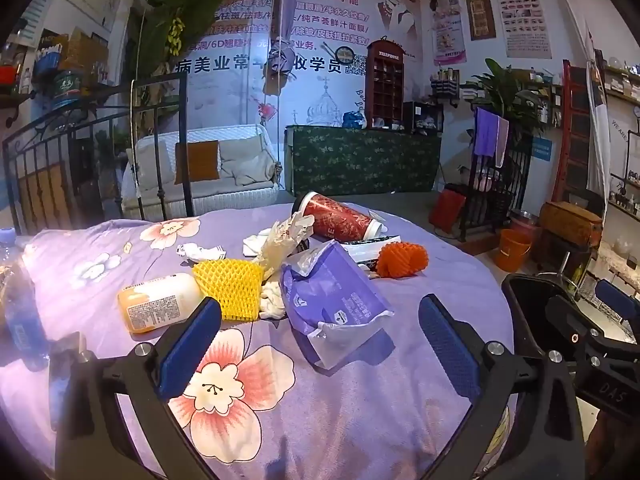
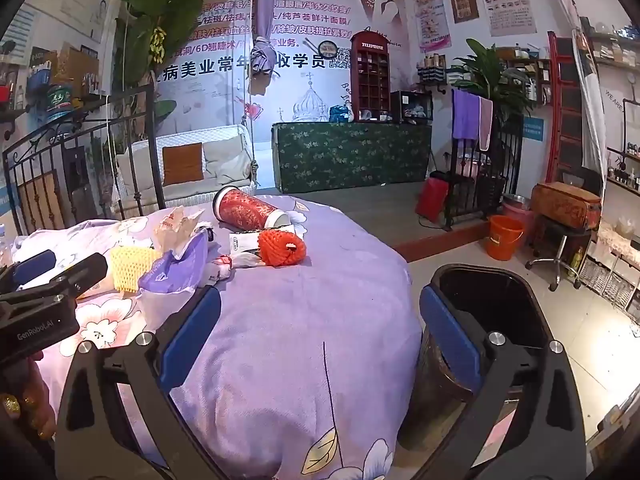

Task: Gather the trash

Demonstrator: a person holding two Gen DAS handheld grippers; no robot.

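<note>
Both grippers up front now, hovering over the lilac floral bedspread (image 1: 340,400). Left gripper (image 1: 320,344) has its blue pads spread wide w/ nothing between them, just fabric below. Right gripper (image 2: 320,336), same story: spread wide, empty, aimed at the bed's edge, w/ its right pad in front of the black plastic trash bin (image 2: 520,300) standing on the floor beside the bed. Trash sits in 1 loose cluster mid-bed: a cream-and-orange plastic bottle (image 1: 160,302) lying on its side, touching a yellow foam fruit net (image 1: 234,290); just right of that, a crumpled purple-and-white plastic wrapper (image 1: 332,300), nearest the left gripper. Behind them, a translucent disposable glove (image 1: 286,236) and a balled white tissue (image 1: 194,251). A red patterned paper cup (image 1: 338,216) lies tipped over at the back, a flat black-and-white box (image 1: 370,246) in front of it, and an orange foam fruit net (image 1: 402,260) just beside the box, toward the bin side. All trash on the bed; bin's inside looks dark, can't tell contents. An orange bucket (image 2: 504,236) stands on the floor farther off.
</note>
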